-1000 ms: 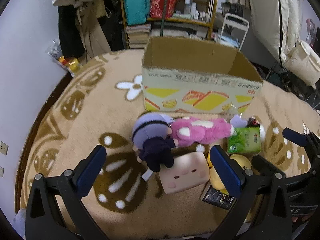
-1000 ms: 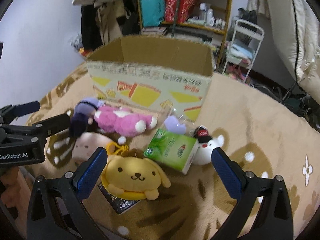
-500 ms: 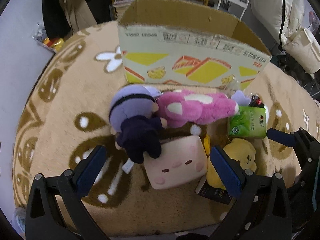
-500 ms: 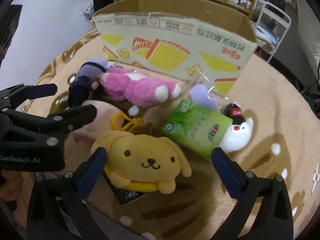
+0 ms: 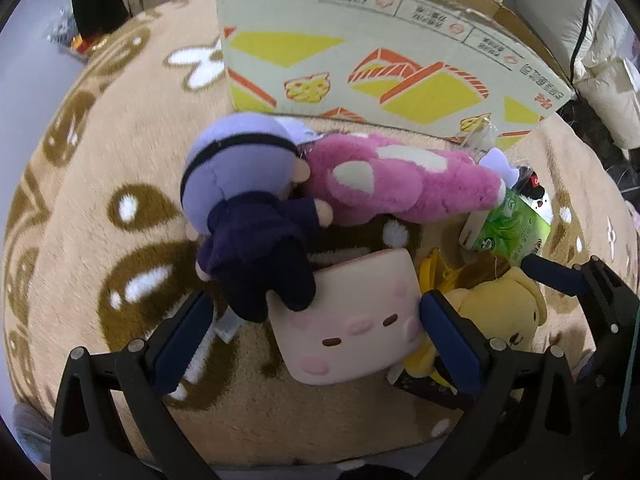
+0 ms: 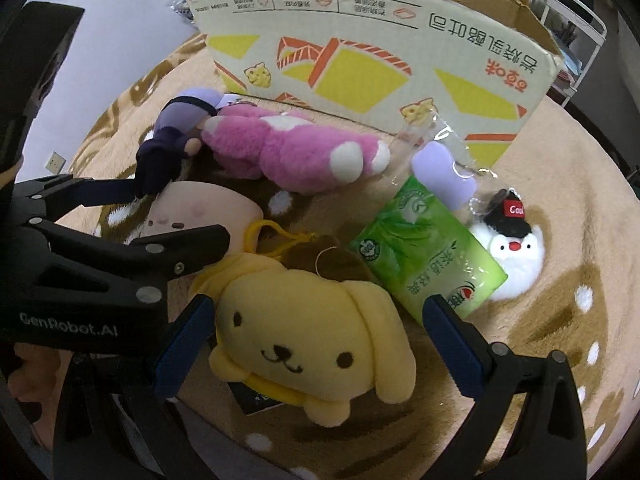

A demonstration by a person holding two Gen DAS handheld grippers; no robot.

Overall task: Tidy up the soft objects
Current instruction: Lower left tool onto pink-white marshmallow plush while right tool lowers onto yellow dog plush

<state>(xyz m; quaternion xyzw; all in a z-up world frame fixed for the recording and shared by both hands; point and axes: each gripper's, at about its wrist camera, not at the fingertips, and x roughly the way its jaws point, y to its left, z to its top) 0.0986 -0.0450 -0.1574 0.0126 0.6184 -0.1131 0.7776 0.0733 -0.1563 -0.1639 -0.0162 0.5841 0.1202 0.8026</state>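
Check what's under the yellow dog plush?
A dark printed packet's corner sticks out beneath the yellow dog plush, lying on the brown patterned rug. The rest of the packet is covered, so what it is can't be read.

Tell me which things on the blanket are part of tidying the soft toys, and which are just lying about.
Part of the job: yellow dog plush, pink square plush, purple-haired doll, pink bear, white penguin plush, cardboard box.

Lying about: green tissue pack, black booklet under the dog, shelf clutter behind.
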